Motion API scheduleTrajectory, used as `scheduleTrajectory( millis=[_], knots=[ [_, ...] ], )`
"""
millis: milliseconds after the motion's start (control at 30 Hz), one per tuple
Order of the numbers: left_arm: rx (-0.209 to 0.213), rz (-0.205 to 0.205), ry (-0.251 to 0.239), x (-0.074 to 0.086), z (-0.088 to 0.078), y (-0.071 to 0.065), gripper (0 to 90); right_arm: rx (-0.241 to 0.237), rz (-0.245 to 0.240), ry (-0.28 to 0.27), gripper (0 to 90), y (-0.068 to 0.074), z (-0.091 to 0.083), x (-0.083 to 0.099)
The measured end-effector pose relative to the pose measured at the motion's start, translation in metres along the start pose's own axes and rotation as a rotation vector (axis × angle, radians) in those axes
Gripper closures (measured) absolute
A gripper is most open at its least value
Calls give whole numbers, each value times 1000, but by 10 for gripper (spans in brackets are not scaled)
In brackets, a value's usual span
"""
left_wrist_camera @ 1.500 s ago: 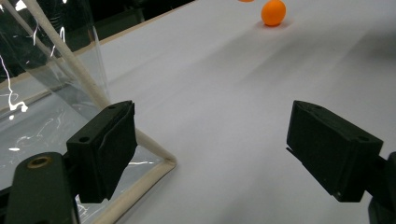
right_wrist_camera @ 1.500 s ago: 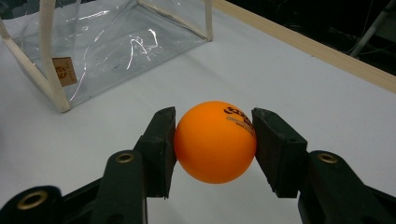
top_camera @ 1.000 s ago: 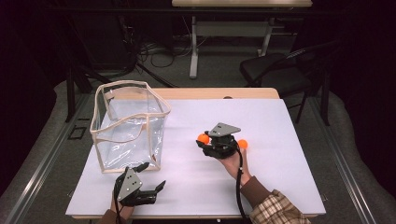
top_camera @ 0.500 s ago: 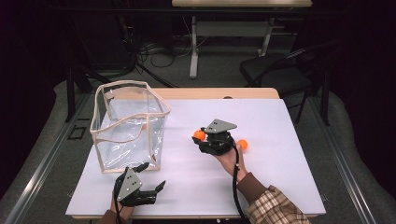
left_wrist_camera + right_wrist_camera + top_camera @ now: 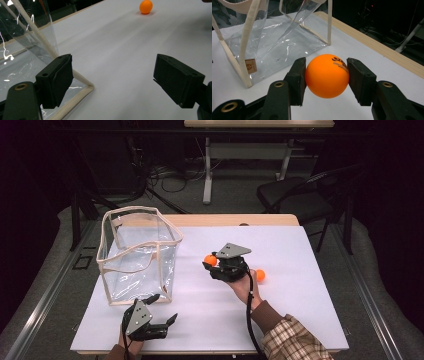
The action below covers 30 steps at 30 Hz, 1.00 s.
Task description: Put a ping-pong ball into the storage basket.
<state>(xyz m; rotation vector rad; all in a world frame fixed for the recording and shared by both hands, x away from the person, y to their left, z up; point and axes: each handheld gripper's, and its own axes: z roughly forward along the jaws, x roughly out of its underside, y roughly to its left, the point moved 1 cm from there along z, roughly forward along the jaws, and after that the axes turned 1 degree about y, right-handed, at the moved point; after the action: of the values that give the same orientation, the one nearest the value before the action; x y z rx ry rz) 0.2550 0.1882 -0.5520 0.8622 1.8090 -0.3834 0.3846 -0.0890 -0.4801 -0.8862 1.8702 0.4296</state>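
- White tabletop point(image 5: 300, 310), dark room behind.
- Right gripper point(image 5: 212, 263) clamped the orange ball point(image 5: 327, 75); clear bag point(image 5: 137, 252) lay left.
- Left gripper point(image 5: 162, 311) gaped wide, empty.

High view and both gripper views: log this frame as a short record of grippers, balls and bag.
right gripper: shut on held orange ball, above the table
left gripper: open, nothing between its jaws, beside the bag's lower corner
second orange ball: loose on the white table, right of the right gripper
clear bag: upright, open at the top, no ball visible inside
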Motion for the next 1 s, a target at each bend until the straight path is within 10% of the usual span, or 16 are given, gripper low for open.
scheduleTrajectory(
  millis=[1000],
  knots=[
    [0,1,0,0,0,0,159,3,-16,-38,509,-2,5,-25]
  ],
)
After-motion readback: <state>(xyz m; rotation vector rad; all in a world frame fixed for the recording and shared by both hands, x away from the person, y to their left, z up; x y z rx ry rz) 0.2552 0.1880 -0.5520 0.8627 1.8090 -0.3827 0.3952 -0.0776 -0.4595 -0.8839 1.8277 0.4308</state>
